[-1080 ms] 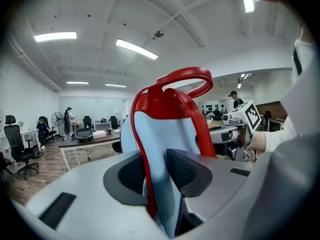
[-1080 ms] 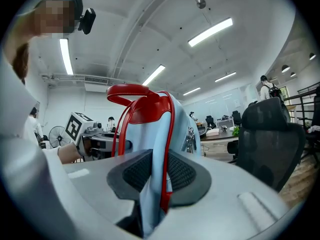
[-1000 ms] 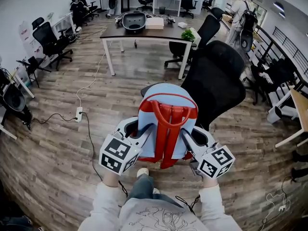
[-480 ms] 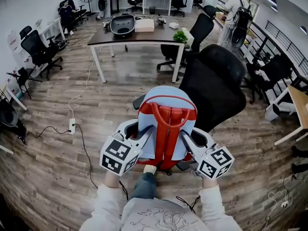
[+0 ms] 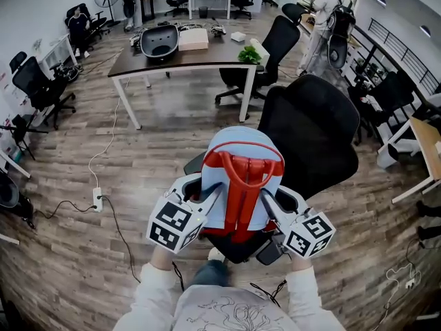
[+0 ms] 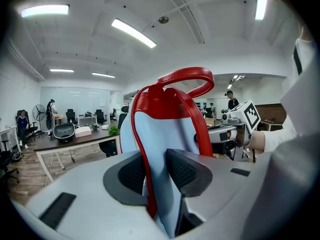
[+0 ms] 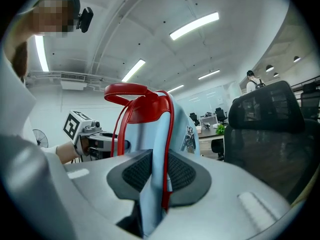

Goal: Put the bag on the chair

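A light blue bag [image 5: 238, 158] with red straps and a red top handle [image 5: 242, 164] hangs upright between both grippers, over the front of a black office chair [image 5: 313, 133]. My left gripper [image 5: 207, 200] is shut on the bag's left edge, its pads pinching blue fabric and red trim [image 6: 150, 176]. My right gripper [image 5: 270, 204] is shut on the bag's right edge [image 7: 155, 179]. The chair's seat [image 5: 238, 248] shows dark just under the bag's bottom. Whether the bag touches the seat is hidden.
A dark desk [image 5: 186, 50] with a black helmet-like object, a box and a plant stands behind the chair. More office chairs [image 5: 275, 43] stand around it. A cable and power strip [image 5: 96, 198] lie on the wooden floor at left. A person [image 5: 327, 19] stands at the far right.
The person has stepped forward with the bag held in both grippers. The chair is now closer and its seat lies under the bag. Both grips are unchanged.
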{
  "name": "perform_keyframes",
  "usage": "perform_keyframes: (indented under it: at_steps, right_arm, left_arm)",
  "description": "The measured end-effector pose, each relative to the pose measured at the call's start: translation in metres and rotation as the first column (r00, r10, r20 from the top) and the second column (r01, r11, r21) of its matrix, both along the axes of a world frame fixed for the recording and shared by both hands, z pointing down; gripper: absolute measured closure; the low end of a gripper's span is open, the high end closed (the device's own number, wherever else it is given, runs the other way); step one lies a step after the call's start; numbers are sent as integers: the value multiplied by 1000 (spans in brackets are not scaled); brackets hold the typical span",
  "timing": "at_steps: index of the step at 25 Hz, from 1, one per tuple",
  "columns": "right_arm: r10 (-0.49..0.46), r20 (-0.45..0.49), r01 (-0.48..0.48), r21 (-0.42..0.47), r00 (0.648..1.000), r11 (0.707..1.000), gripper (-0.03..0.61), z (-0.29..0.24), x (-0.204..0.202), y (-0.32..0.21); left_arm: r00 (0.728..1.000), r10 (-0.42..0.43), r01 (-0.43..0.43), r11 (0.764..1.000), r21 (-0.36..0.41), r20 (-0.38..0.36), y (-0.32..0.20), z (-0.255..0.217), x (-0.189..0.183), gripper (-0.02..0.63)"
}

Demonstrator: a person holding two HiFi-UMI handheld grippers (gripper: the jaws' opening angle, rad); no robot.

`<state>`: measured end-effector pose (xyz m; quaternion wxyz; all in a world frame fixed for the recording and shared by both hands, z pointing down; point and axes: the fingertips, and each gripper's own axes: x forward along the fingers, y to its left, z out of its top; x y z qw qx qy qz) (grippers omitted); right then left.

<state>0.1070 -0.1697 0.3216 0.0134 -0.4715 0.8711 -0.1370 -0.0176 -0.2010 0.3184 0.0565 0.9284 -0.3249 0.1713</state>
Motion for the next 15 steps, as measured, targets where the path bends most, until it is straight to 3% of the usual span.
perform_keyframes:
  at_steps: [15]
  right_arm:
    - [92, -34, -96, -155, 995, 983, 485, 82, 25, -76]
  left_arm:
    - [993, 108, -102, 984, -148, 38, -87, 84, 28, 494]
